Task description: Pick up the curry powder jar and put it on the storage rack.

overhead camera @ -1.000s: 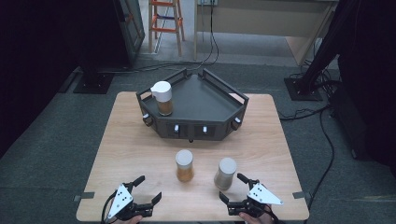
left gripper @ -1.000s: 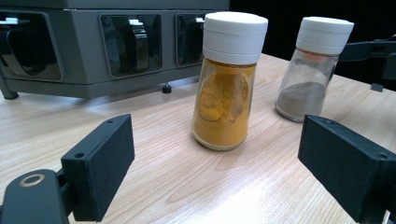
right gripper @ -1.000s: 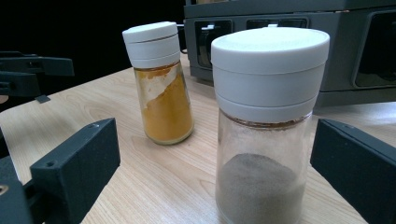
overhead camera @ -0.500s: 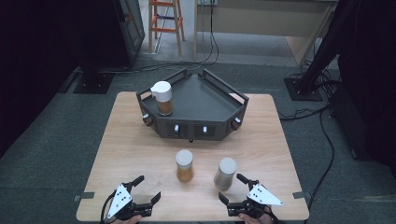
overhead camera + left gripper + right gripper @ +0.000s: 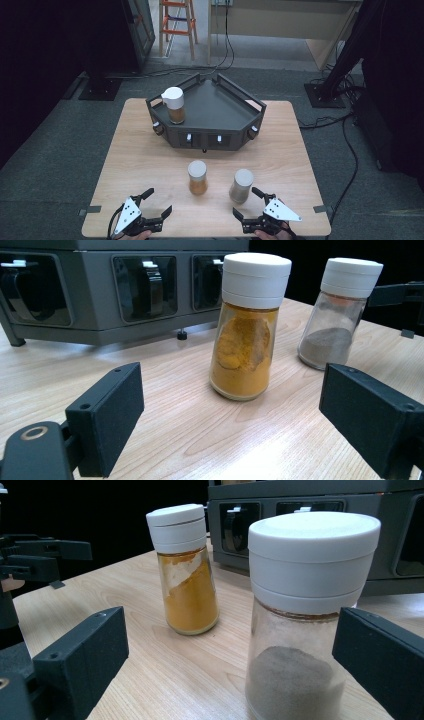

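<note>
**Grey-powder jar stands just ahead of the right gripper**

Grey powder fills the lower part of the nearer jar [image 5: 305,615], which stands upright on the desk [image 5: 150,160] directly in front of the right gripper [image 5: 248,202]. In the right gripper view its white cap and glass body rise between the lines of the two black jaws, a little toward the right-hand jaw, and the jaws stand spread with nothing pressed between them. The jar's long axis is vertical, so a level approach straight ahead would bring the pads to either side of the glass.

The yellow-powder jar [image 5: 250,325] stands ahead of the left gripper [image 5: 159,201], farther off than the grey one is from the right gripper, and slightly to the inner side. The left gripper view shows it upright, roughly centred between the released jaws, with bare wood in between.

Beyond both jars sits the dark angular tray [image 5: 220,100], already carrying a third jar [image 5: 173,105] in its left corner. Judged from this layout, the right hand is the nearer one to a grasp; it needs only a short forward move, while the left must travel farther.
</note>
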### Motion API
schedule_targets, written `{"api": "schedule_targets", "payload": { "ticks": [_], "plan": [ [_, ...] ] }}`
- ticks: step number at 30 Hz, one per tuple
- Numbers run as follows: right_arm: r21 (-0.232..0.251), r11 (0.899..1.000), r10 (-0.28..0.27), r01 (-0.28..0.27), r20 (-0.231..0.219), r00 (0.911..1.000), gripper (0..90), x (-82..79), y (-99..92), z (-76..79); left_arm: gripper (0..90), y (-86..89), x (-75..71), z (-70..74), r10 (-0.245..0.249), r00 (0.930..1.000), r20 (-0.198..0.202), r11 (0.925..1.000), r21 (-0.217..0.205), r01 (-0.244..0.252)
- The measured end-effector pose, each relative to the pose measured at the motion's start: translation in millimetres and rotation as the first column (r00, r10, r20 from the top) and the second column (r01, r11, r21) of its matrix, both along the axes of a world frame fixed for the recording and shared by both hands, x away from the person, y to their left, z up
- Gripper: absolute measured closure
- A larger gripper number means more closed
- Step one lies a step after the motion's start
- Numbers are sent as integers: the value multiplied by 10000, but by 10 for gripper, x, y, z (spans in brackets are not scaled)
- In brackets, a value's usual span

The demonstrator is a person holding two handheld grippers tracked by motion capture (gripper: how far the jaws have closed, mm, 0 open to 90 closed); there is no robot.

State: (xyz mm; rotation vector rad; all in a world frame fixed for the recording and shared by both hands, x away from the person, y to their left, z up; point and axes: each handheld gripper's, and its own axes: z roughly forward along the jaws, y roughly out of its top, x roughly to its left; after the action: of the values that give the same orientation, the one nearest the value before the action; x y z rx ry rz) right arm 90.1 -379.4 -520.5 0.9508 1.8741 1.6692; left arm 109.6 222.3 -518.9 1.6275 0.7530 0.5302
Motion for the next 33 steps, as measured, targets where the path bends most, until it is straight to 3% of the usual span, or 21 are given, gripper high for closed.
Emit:
{"api": "schedule_targets", "payload": {
  "ticks": [13, 33],
  "plan": [
    [27, 9999, 130, -130, -115, 9998, 14, -40, 44, 13, 106, 12, -10, 8, 68, 10000, 56, 10000, -63, -67],
    [-16, 9934, 1144, -1144, -2, 9934, 14, -19, 311, 78, 106, 25, -15, 16, 67, 9999, 92, 9999, -107, -66]
  ]
}}
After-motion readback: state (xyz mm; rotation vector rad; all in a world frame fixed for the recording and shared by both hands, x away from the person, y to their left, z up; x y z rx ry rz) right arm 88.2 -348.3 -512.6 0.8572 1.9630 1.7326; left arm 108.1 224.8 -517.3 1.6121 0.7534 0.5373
